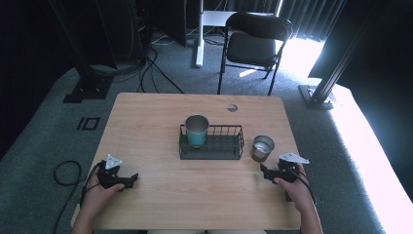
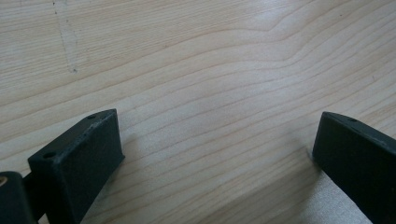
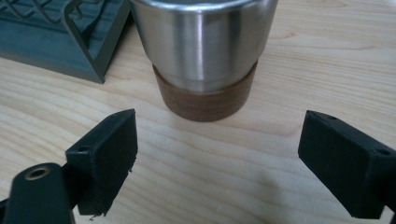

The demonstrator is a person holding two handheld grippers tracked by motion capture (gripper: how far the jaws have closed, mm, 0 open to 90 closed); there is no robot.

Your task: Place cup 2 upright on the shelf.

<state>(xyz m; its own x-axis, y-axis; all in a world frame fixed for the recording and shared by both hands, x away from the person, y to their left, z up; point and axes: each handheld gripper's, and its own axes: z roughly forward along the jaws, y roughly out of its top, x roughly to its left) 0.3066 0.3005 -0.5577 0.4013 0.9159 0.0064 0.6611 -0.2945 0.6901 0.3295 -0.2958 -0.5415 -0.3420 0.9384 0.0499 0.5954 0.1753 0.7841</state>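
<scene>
Grey carpet covered the floor [image 1: 44, 146] around a pale wooden tabletop [image 1: 146, 122], and a black folding chair [image 1: 253, 41] stood behind it, with bright light on the floor at the right.

Near the middle of the tabletop sat a dark wire rack [image 1: 216, 144]. A teal cup [image 1: 197, 130] with a shiny inside stood upright in the left end of the rack. Just beside the right end of the rack, on the bare wood, stood a small steel cup [image 1: 262, 147] with a brown band round its bottom. It was upright and not touching the rack.

The right gripper [image 1: 267, 171] rested low near the right front of the tabletop, held in the person's right hand [image 1: 297, 190]. It pointed at the steel cup and was near it but apart from it. In the right gripper view the steel cup [image 3: 203, 51] stood straight ahead, a corner of the rack [image 3: 70, 37] lay to its left, and the black fingers [image 3: 109, 149] were spread wide with only wood between them.

The left gripper [image 1: 132, 179] lay near the left front of the tabletop in the person's left hand [image 1: 97, 192], well apart from the rack. In the left gripper view its fingers [image 2: 84, 154] were spread wide too, over bare wood [image 2: 210, 70].
</scene>
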